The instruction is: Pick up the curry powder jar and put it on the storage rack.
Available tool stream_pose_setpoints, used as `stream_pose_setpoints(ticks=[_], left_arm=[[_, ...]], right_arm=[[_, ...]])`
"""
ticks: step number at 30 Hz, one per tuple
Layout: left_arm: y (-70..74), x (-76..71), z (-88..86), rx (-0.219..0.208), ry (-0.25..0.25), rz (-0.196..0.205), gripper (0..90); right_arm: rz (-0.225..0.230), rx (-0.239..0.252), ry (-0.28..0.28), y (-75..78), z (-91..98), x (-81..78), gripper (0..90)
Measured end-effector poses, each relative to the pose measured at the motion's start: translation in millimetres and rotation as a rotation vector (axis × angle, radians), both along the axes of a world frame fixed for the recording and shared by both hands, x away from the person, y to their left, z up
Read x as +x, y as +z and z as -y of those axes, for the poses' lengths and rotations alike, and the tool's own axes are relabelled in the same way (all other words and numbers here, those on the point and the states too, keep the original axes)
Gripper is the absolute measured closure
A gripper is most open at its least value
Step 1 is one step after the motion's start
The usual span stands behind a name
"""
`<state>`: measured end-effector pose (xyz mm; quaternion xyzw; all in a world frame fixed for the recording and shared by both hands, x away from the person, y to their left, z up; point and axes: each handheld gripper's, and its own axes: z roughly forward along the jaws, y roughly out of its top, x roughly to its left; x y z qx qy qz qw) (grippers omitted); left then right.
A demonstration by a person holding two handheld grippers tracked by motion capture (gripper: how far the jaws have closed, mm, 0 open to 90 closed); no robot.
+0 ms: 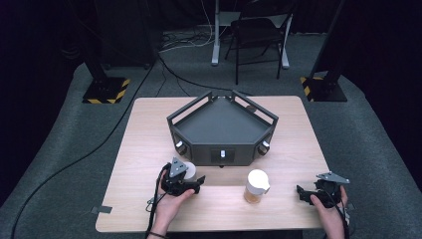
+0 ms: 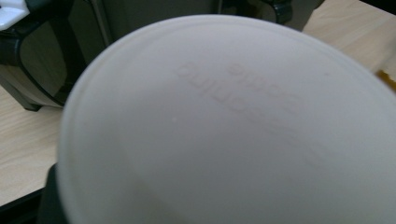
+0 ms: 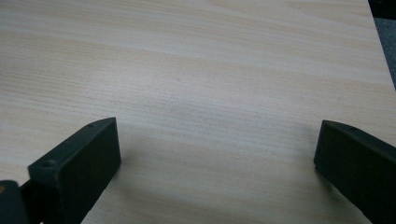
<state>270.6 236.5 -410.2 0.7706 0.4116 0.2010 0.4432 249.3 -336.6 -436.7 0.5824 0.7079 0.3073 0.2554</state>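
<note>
A white round container [image 1: 191, 172] stands just in front of the dark tray [image 1: 224, 130], right against my left gripper [image 1: 198, 183]. In the left gripper view its white face [image 2: 224, 126], with faint raised lettering, sits so close that it covers the jaws; whether the pads press on it is hidden. A jar [image 1: 256, 186] with a white lid and amber contents stands near the table's middle front. My right gripper [image 1: 309, 193] rests at the front right, apart from the jar. The right gripper view has it [image 3: 217, 154] open over bare wood, nothing between its fingers [image 3: 79, 163].
The dark angular tray has raised rails and small knobs on its front wall [image 1: 223, 154]. Its corner [image 2: 42, 60] rises close behind the white container. The wooden table [image 1: 144, 149] ends just past my right hand. A folding chair [image 1: 259, 30] stands on the floor beyond.
</note>
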Motion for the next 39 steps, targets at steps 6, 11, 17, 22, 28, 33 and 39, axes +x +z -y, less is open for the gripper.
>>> stream_pose_setpoints(ticks=[6, 11, 17, 22, 28, 33, 39], left_arm=[[-2.2, -5.6, 2.6, 0.020, 0.016, 0.043, 35.5], [2.3, -6.2, 3.4, 0.031, 0.007, 0.050, 36.0], [13.5, -5.2, 0.6, 0.027, 0.000, 0.062, 36.1], [23.7, -4.6, -1.0, 0.027, -0.004, 0.070, 36.1], [43.2, 1.2, -5.2, 0.027, -0.013, 0.067, 36.2], [58.1, 4.5, -6.4, 0.033, -0.017, 0.075, 36.1], [75.9, 10.5, -4.2, 0.053, -0.032, 0.081, 36.1]], right_arm=[[0.000, 0.000, 0.000, 0.0, 0.0, 0.0, 0.0], [0.000, 0.000, 0.000, 0.0, 0.0, 0.0, 0.0], [0.000, 0.000, 0.000, 0.0, 0.0, 0.0, 0.0], [0.000, 0.000, 0.000, 0.0, 0.0, 0.0, 0.0], [-0.001, 0.001, 0.003, 0.1, 0.1, 0.3, 0.0], [0.000, 0.000, 0.005, 0.0, 0.0, 0.7, 0.0], [0.000, 0.000, 0.006, 0.0, -0.2, 1.0, 0.0]])
